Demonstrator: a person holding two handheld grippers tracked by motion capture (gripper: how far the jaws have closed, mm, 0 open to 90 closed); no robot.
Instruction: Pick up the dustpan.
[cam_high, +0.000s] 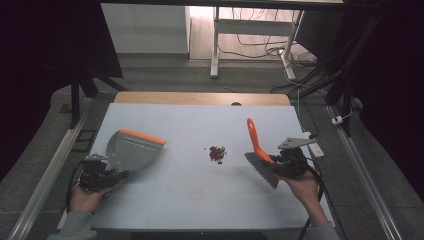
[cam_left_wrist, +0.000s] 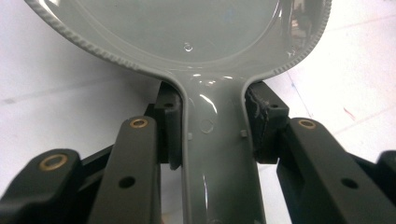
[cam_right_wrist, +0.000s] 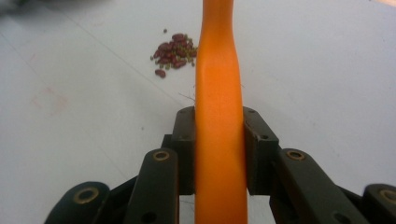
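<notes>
My right gripper clamps the brush just right of the beans — the left gripper clamps the dustpan, farther left.

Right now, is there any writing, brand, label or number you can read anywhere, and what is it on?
None can be read: the grey dustpan, the orange brush and the white table carry no legible words, labels or numbers.
The dustpan's handle bears small moulded marks, too faint to read as text.
</notes>
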